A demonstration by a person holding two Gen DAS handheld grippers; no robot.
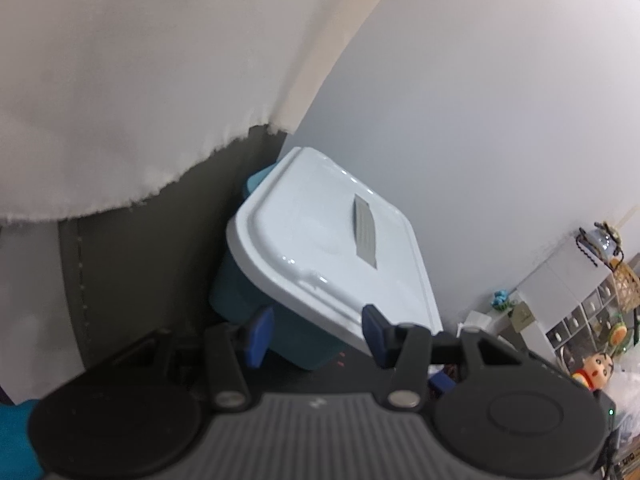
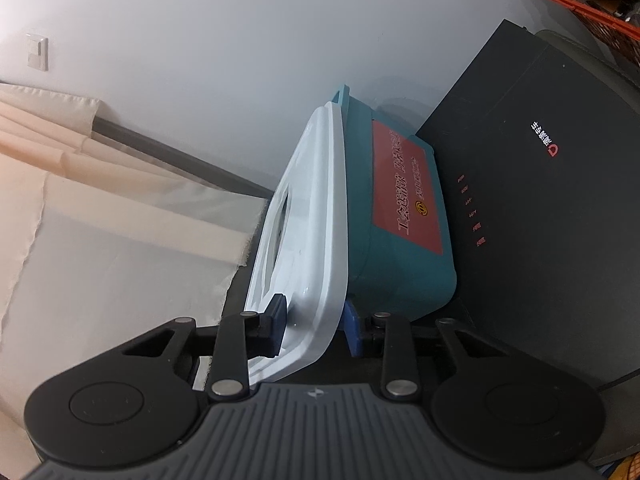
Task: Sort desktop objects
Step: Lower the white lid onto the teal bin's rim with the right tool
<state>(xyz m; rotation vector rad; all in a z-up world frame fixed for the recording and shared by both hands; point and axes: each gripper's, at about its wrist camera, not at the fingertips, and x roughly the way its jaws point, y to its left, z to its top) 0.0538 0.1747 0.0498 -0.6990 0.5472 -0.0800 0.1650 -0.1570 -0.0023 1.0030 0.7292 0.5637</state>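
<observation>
The left tool (image 1: 316, 334) stands with its blue pads apart and nothing pressed between them. The box (image 1: 280, 320) lies straight ahead and just beyond its tips, with one pad before the teal wall and the other just in front of the white lid (image 1: 320, 232), near its front edge; whether that pad touches the rim cannot be told. The right tool (image 2: 316, 330) is nearer to the job: its jaws straddle the lid's (image 2: 316, 240) near corner, one dark pad on the top face, the blue one under the rim, and they look clenched on it (the contact under the rim is partly hidden). From this side the box's (image 2: 400, 216) long axis runs away from the tool, toward the wall.

The box is a teal plastic tub with a red label in gold lettering on its side and a glossy white lid with rounded corners, a raised border and a grey ribbed strip across the middle. It sits on the dark worktop (image 2: 540, 260), against the pale wall, beside a curtain (image 1: 120, 100). The next move probably hinges on the right tool's hold on that corner, so lifting the lid there seems likely.
</observation>
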